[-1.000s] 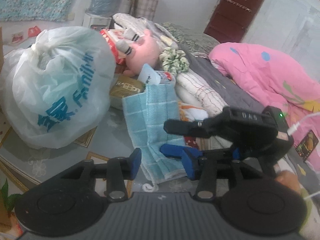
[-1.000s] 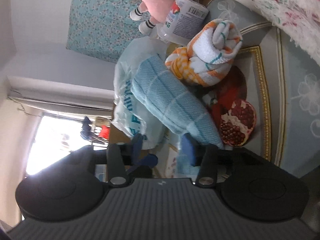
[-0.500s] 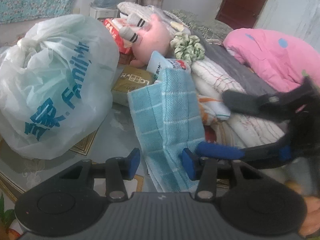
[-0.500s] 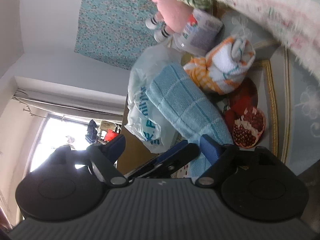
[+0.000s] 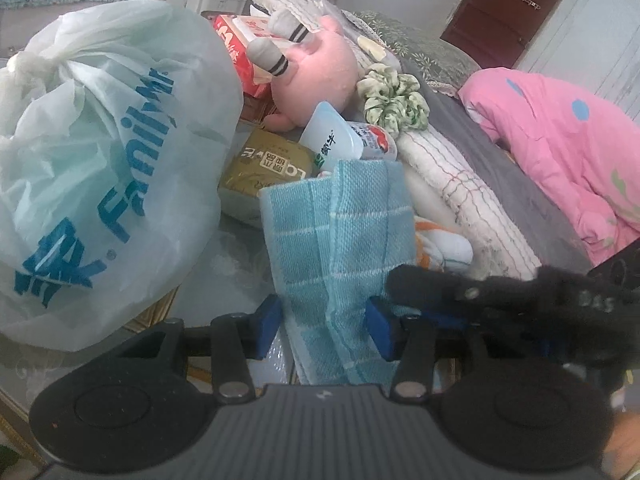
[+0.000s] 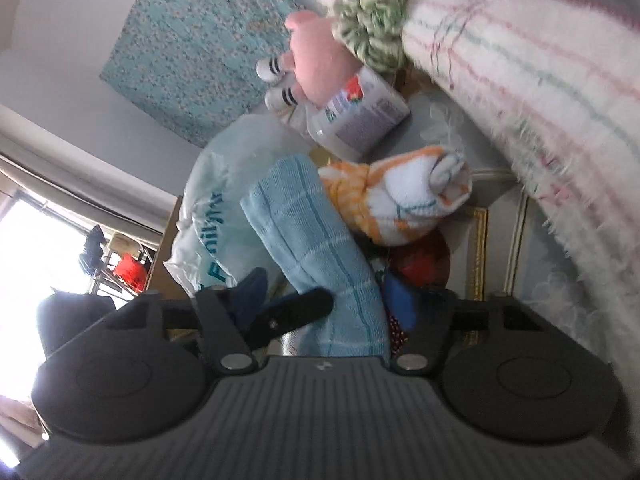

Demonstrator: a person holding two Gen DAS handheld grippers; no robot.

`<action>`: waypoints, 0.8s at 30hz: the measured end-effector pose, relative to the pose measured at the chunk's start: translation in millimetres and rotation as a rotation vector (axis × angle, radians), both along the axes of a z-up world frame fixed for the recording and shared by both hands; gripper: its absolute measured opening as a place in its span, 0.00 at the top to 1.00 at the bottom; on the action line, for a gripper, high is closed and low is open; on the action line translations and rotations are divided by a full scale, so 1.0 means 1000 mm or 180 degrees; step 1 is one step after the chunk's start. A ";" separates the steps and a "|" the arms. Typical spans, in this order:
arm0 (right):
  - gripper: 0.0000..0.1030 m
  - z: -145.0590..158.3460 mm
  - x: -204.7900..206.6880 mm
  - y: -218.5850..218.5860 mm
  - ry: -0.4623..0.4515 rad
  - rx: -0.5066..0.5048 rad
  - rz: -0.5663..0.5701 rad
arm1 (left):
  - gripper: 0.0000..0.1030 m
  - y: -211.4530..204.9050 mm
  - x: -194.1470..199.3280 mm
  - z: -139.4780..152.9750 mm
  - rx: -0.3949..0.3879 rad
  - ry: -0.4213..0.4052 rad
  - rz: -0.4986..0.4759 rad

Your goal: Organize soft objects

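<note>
While the blue towel (image 5: 340, 236) stands draped between both my claws, the left claw (image 5: 324, 328) gapes around it and the right claw (image 6: 324, 304) straddles it too, gripping nothing; the rolled orange towel (image 6: 404, 196) sits done beside it on the counter (image 6: 500, 184), so folding remains.

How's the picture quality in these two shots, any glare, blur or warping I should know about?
Left wrist view: even, soft light, strong fisheye bending at the edges, the blue towel sharp, the other gripper's black fingers slightly smeared. Right wrist view: rotated sideways, the window blown out white, the striped blanket soft and blurred, the orange rolled towel fairly clear.
</note>
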State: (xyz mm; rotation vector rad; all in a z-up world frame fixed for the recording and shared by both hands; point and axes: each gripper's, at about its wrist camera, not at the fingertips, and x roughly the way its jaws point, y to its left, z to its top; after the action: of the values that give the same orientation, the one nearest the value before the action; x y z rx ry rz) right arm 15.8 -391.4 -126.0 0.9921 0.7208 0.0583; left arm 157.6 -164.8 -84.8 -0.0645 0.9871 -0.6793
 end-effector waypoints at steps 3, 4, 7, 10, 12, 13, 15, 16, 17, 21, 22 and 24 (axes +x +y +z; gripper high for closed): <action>0.59 -0.004 0.006 -0.001 0.0013 0.0010 -0.0025 | 0.50 -0.001 0.002 -0.001 -0.0048 0.0018 -0.0017; 0.61 -0.004 0.008 -0.002 0.0010 0.0027 -0.0026 | 0.50 -0.001 0.002 -0.001 -0.0058 0.0018 -0.0019; 0.70 -0.010 0.016 -0.007 -0.0003 0.0153 -0.0028 | 0.50 -0.002 0.002 -0.001 -0.0097 0.0017 -0.0013; 0.74 -0.014 0.020 -0.009 -0.0027 0.0219 -0.0020 | 0.49 -0.001 0.003 -0.001 -0.0111 0.0031 0.0000; 0.77 -0.013 0.019 -0.009 -0.0040 0.0217 -0.0021 | 0.49 -0.001 0.003 -0.001 -0.0107 0.0056 0.0006; 0.78 -0.013 0.018 -0.009 -0.0043 0.0206 -0.0020 | 0.48 -0.001 0.002 0.000 -0.0094 0.0048 -0.0002; 0.82 -0.011 0.014 -0.010 -0.0057 0.0188 -0.0035 | 0.46 -0.001 0.001 0.000 -0.0092 0.0052 -0.0010; 0.82 -0.012 0.012 -0.011 -0.0065 0.0197 -0.0040 | 0.44 -0.002 0.000 0.000 -0.0094 0.0053 -0.0023; 0.83 -0.012 0.009 -0.012 -0.0073 0.0218 -0.0043 | 0.42 -0.003 0.000 0.000 -0.0092 0.0047 -0.0045; 0.83 -0.017 0.002 -0.020 -0.0072 0.0288 -0.0112 | 0.32 -0.010 -0.002 0.000 -0.0051 0.0009 -0.0143; 0.84 -0.017 0.000 -0.021 -0.0073 0.0302 -0.0126 | 0.29 -0.010 -0.001 0.001 -0.0060 0.0016 -0.0149; 0.85 -0.019 0.000 -0.023 -0.0087 0.0350 -0.0151 | 0.29 -0.012 0.000 0.001 -0.0069 0.0017 -0.0170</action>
State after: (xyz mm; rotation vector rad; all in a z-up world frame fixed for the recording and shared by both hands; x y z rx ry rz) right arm 15.7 -414.9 -145.4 1.1111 0.6744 0.0707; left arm 157.9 -177.1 -84.2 -0.0591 0.9896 -0.7393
